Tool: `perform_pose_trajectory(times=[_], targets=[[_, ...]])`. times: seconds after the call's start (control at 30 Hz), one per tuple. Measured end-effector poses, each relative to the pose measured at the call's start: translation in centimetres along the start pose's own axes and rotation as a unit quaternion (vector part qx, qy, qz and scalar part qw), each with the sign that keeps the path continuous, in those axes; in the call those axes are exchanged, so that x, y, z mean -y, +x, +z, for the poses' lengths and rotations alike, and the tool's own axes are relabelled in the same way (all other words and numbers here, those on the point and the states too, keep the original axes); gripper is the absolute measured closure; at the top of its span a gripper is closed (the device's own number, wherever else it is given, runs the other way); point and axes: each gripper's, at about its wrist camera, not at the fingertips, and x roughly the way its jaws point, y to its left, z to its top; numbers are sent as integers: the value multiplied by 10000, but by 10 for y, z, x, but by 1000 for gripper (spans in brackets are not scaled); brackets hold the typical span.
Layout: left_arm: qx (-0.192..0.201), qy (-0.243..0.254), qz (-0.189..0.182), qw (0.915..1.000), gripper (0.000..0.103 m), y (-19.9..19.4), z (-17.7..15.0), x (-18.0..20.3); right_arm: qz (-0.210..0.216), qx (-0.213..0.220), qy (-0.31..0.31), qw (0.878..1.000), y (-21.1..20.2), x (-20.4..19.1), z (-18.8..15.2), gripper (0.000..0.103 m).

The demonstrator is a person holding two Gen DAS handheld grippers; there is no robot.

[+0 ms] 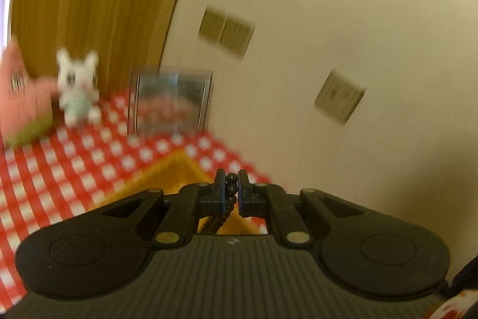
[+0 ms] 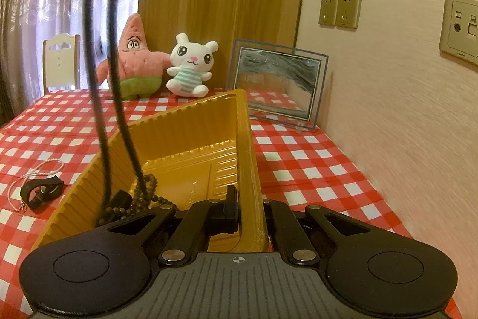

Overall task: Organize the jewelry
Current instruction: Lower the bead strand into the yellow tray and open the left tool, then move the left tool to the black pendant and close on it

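We're looking along the left tongs (image 1: 230, 193) low in the left wrist view, and they are pinching a dark bead strand (image 1: 230, 184); the beads sit between the pads and trail down out of sight behind the tool. Just past them a corner of the yellow tray (image 1: 179, 169) pokes up over the red-checked tabletop (image 1: 74, 163). This whole picture is smeared with blur.

Over in the right wrist view, the right tongs (image 2: 246, 211) at bottom centre are pressed together on the tray's right wall (image 2: 249, 169). Inside the tray, lower left of its floor, we see the bead strand (image 2: 146, 193) piled in a heap, with two dark lines of it rising steeply to the top left edge of the frame. Left of the tray, on the tabletop (image 2: 298, 160), lie a black watch (image 2: 41, 192) and a thin pink cord (image 2: 38, 172), touching or nearly so. Farther back stand a pink star plush (image 2: 134, 62) and a white bunny plush (image 2: 191, 68), side by side, with a clear picture frame (image 2: 277, 82) at centre right against the wall.
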Motion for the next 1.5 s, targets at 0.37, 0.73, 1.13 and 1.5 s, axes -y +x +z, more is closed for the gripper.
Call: perform_pose_trajectory(times=[0.37,0.73,1.13,1.5], targets=[[-1021,-697,330,9918,97,79,-77,-34,-1,-43,-2,10000,0,1,-2,100],[-1118,-710,731,9885,60,78,-98,-36,-2,-54,-15,10000,-1,0,-3,100],[-612,-804,1686,9805,49,9,-100,-63,-1,-56,-68,10000,-2,-2,-3,100],[-632,-1334,2563,9553,49,-43,-147,-111,-18,-54,-145,9999,-4,-4,-1,100]])
